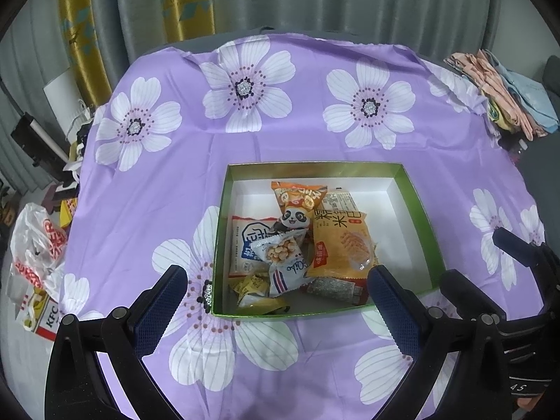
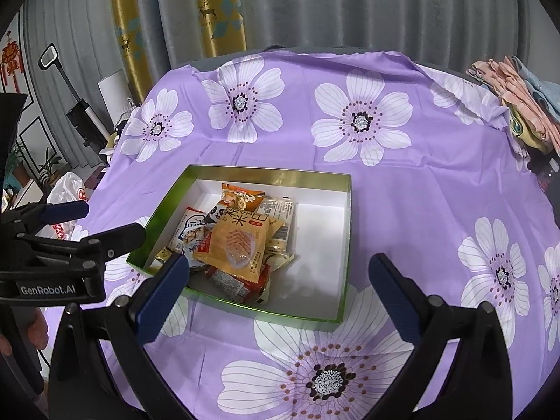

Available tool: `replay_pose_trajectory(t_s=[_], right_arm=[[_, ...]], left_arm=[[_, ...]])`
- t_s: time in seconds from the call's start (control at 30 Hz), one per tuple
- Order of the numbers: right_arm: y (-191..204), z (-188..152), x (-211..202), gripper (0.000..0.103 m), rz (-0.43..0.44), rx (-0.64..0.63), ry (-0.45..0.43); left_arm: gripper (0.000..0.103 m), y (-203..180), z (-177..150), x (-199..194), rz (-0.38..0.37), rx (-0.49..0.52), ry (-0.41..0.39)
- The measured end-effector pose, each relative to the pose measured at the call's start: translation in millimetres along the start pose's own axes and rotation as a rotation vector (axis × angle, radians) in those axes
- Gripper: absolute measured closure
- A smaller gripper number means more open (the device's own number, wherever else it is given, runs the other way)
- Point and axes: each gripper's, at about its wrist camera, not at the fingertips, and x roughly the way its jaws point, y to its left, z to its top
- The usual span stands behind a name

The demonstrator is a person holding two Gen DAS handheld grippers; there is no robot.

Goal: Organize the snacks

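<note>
A green box (image 1: 224, 210) (image 2: 344, 269) with a white inside sits on the purple flowered cloth. Several snack packets lie heaped in its left part: an orange-yellow rice cracker pack (image 1: 341, 245) (image 2: 238, 245), an orange pack (image 1: 297, 194) (image 2: 241, 196), a white peanut pack (image 1: 280, 250), a panda packet (image 1: 295, 218). My left gripper (image 1: 276, 301) stands open above the box's near edge, nothing between its fingers. My right gripper (image 2: 276, 290) is open too, over the box's near side. The left gripper (image 2: 91, 224) shows at the left of the right wrist view.
Folded cloths (image 1: 504, 91) (image 2: 525, 101) are piled at the table's far right corner. A white plastic bag (image 1: 38, 245) and a KFC box (image 1: 45, 318) lie off the left edge. Grey and gold curtains (image 2: 315, 7) hang behind. The box's right half (image 2: 322, 245) holds nothing.
</note>
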Motion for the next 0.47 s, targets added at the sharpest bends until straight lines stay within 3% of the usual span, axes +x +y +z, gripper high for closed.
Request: replay_pose_trajectory(t_s=[0.47], right_arm=[[-0.9,1.5,0.4,0.000,0.001,0.004,-0.003]], left_arm=[[0.001,-3.6,1.1,2.8,0.002,0.012,0.000]])
